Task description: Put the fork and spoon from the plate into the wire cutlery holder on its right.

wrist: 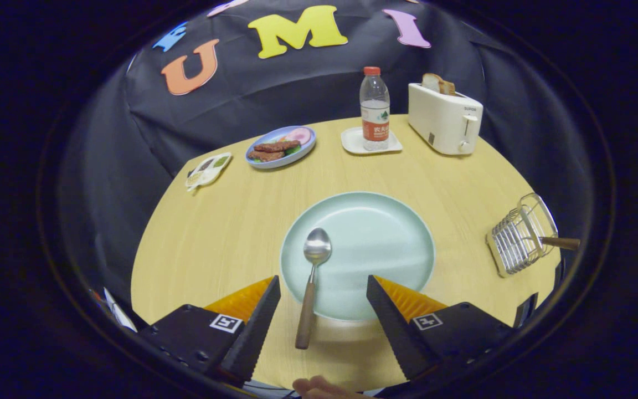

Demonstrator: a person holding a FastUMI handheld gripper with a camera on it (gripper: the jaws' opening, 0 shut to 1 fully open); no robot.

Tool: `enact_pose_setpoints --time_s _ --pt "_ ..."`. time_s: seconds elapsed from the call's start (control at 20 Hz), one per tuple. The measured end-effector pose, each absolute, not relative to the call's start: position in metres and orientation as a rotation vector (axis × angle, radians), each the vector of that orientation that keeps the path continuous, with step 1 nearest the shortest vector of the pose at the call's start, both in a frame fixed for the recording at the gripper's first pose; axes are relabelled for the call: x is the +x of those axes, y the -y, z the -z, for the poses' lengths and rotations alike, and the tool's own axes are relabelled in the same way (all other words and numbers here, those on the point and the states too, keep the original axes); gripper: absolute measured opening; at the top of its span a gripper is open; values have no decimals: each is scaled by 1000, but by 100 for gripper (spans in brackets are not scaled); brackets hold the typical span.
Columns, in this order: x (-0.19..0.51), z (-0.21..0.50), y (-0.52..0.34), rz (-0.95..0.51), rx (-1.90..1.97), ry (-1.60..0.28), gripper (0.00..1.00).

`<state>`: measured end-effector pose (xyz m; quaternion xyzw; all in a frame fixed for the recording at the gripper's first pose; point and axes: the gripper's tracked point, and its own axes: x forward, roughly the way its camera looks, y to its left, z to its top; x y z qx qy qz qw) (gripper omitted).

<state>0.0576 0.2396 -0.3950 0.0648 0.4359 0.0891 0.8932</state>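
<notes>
Black cloth drapes behind a pale wooden desk that carries everything in sight. Farthest left on it lies a small flat snack packet, and just right of that sits a blue oval dish of meat slices. Nearer the middle, a metal spoon with a brown wooden handle rests with its bowl on the left part of a round pale-green plate, its handle running over the plate's near rim onto the desk. The claw stands with its fingers wide apart, touching nothing; the spoon's handle lies between them, closer to the left finger. Beyond the plate, a clear plastic water bottle with a red cap stands upright on a small white square tray. Right of it is a white toaster with bread sticking up from its slot. Well right of the plate, a wire cutlery holder lies near the desk's edge, a brown wooden handle poking out of it.
</notes>
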Motion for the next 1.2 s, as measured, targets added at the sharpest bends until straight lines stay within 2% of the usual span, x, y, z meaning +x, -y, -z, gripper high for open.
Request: enact_pose_setpoints --time_s 0.05,0.15,0.25,0.4,0.5,0.65,0.7,0.8,1.2 --pt "60 403 -242 -164 145 -915 95" --pt "63 417 -247 -132 179 -948 89" --pt "64 429 -243 -82 208 -979 80" --pt "66 439 -245 -84 197 -1004 67" --pt "65 444 -244 -96 184 -1022 54" --pt "60 445 -244 -126 181 -1050 21" --pt "59 445 -246 -147 183 -1050 21" --pt "58 440 -241 -160 145 -1054 6" --pt "48 406 -215 -238 72 -1047 6"
